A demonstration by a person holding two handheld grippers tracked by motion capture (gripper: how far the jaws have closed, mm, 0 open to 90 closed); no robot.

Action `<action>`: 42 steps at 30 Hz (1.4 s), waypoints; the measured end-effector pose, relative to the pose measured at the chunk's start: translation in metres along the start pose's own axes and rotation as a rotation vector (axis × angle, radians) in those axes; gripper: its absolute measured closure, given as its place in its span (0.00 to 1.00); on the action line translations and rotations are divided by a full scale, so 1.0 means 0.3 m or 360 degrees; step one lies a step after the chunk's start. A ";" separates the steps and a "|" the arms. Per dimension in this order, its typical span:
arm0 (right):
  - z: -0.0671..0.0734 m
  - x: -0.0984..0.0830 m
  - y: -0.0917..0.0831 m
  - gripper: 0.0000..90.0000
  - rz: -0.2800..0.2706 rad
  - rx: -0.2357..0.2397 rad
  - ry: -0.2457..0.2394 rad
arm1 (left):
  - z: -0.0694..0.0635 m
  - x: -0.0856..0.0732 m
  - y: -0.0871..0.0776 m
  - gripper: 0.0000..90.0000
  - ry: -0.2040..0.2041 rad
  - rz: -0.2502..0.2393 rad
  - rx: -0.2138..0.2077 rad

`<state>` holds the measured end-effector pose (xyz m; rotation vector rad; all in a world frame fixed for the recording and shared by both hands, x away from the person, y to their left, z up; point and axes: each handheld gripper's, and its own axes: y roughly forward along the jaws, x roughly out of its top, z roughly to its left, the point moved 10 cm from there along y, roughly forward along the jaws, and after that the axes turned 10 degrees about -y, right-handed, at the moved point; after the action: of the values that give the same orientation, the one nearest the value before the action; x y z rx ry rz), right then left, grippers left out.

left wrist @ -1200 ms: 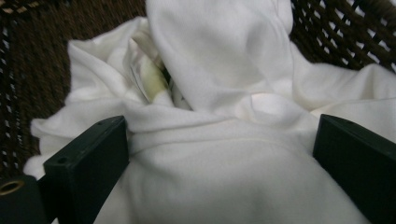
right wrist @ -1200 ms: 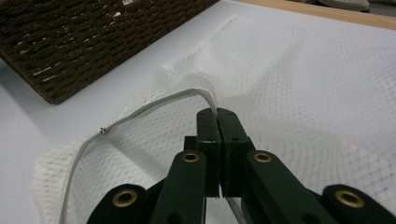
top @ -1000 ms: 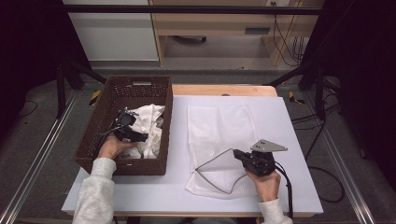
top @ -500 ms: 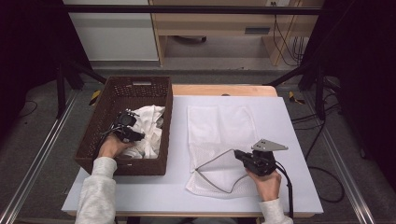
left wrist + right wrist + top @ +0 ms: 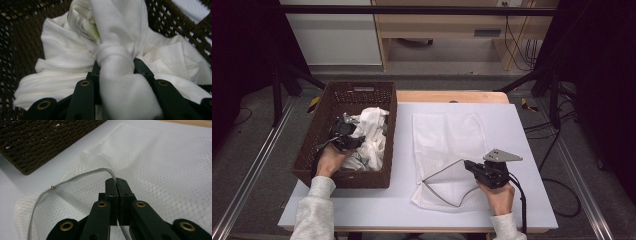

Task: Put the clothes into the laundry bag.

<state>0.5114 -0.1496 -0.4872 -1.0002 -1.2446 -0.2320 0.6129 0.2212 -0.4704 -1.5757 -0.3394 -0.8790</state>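
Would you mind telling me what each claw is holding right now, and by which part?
The left claw has just closed on a bunched fold of the white cloth in the basket. The right claw pinches the mesh bag by its zipper edge.

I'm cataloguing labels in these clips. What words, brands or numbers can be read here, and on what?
No readable text.
White cloth, mesh bag: no print or tag showing.
Wicker basket: a pale strip on its far rim, too small to tell if it is a label.
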 end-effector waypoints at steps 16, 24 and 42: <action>0.001 0.002 -0.002 0.99 -0.0006 0.0002 0.0013 | 0.049 0.128 -0.188 0.76 -0.0132 -0.0752 0.0064; 0.000 0.004 -0.004 0.99 -0.0012 0.0002 0.0016 | 0.080 0.203 -0.321 0.76 -0.0204 -0.1054 0.0098; 0.000 0.006 -0.004 0.99 -0.0021 0.0000 0.0010 | 0.015 0.382 -0.722 0.76 -0.0212 -0.1586 0.0034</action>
<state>0.5114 -0.1496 -0.4850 -0.9908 -1.2460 -0.2452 0.5475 0.2429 -0.2354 -1.4135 -1.2884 -1.4991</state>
